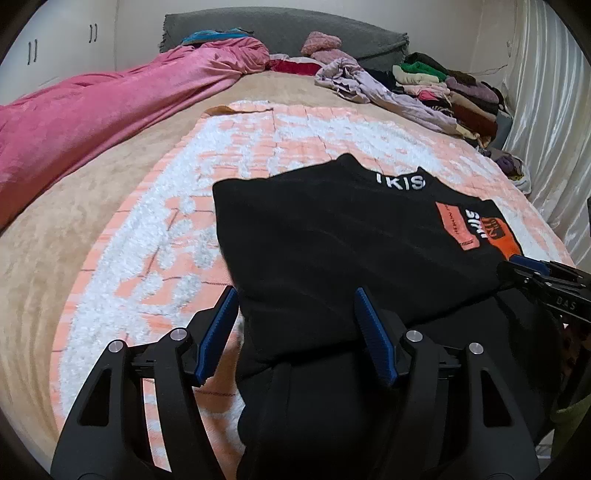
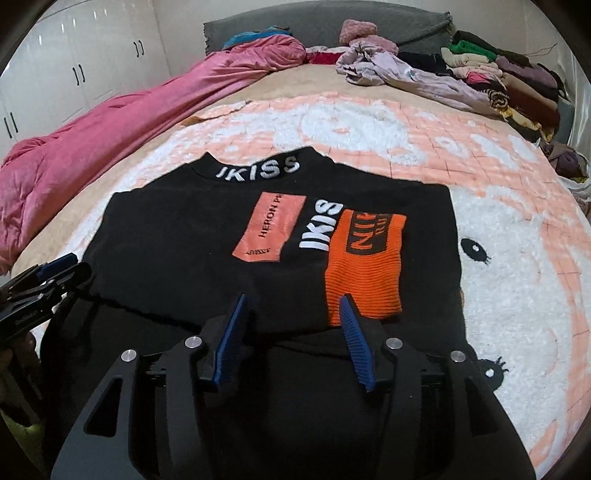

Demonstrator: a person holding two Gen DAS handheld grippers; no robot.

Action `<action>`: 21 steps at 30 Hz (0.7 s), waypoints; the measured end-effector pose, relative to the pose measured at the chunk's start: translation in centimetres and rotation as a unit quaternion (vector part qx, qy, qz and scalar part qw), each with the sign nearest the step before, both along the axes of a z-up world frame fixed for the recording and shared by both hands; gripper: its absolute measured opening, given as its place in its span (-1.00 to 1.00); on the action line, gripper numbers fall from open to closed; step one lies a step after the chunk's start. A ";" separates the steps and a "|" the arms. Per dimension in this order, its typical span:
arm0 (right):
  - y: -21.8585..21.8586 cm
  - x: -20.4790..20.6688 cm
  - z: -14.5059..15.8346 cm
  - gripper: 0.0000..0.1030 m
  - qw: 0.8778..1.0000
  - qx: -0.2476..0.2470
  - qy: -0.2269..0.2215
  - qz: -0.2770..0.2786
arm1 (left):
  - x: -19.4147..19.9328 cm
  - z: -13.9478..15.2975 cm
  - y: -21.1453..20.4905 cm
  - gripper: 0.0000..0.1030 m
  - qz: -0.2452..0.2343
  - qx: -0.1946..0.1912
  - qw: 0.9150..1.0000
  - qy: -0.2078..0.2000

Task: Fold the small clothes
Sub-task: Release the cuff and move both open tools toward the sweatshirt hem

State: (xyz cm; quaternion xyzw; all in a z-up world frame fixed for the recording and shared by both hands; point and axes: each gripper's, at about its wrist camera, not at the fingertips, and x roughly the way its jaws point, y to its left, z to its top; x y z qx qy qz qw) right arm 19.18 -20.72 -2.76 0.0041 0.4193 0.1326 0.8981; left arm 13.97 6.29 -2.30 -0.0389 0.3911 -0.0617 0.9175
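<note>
Left gripper point(image 1: 295, 306) at bottom centre of left wrist view, blue pads spread apart, black cloth between and under them, pads not pressing it. Right gripper point(image 2: 293, 308) at bottom centre of right wrist view, blue pads likewise spread, over near hem, nothing pinched. Other gripper visible at frame edge in each view: lower right in left view, lower left in right view.

Black sweater point(image 2: 221, 229) flat in middle of frame, on fluffy peach-and-white blanket point(image 2: 498, 229). Long axis bottom to top of frame, collar at far end, pointing at upper frame; near end folded over itself just by the pads. Collar lettering in white: "IKISS". Chest: salmon patch point(image 2: 271, 227) reading "HERON P…", rest cut off, small unreadable line below; white "IKIS" running vertically beside it; orange ribbed patch point(image 2: 365, 266) to the right with black block and orange letters, partly legible, "NI…" only. Small cartoon eye marks on blanket at right of frame.

Beyond blanket: tan bedcover point(image 1: 55, 258), pink quilt point(image 1: 92, 110) bunched along left side, lilac garment point(image 2: 406, 74) crumpled upper centre-right, stack of folded clothes point(image 2: 509, 74) upper right, grey headboard point(image 2: 332, 18) top, white wardrobe doors point(image 2: 74, 66) upper left.
</note>
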 end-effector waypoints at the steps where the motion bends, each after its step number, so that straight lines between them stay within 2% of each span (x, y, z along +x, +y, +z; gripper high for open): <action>1: 0.0 -0.2 0.3 0.02 1.000 0.002 -0.003 0.000 | -0.2 0.3 0.1 0.28 0.002 0.002 1.000 -0.004; 2: -0.1 -0.4 0.5 0.03 1.000 0.005 -0.005 0.000 | -0.3 0.5 0.1 0.36 0.004 0.003 1.000 -0.007; 6: -0.3 -1.1 1.5 0.03 1.000 0.013 -0.016 0.002 | -1.0 1.5 0.2 0.42 0.007 0.007 1.000 -0.021; 14: -0.7 -2.3 3.4 0.04 0.999 0.029 -0.042 -0.004 | -2.4 3.7 0.3 0.73 0.009 0.003 0.999 -0.047; 15: -0.8 -2.4 3.6 0.14 0.998 0.032 -0.045 -0.006 | -2.6 4.0 0.3 0.75 0.009 0.004 0.999 -0.050; 16: -0.8 -2.6 3.9 0.43 0.998 0.032 -0.052 -0.010 | -2.8 4.2 0.3 0.76 0.009 0.006 0.999 -0.053; 21: -0.7 -3.5 5.2 0.57 0.997 0.030 -0.073 -0.013 | -3.5 5.2 0.2 0.81 0.011 0.009 0.998 -0.066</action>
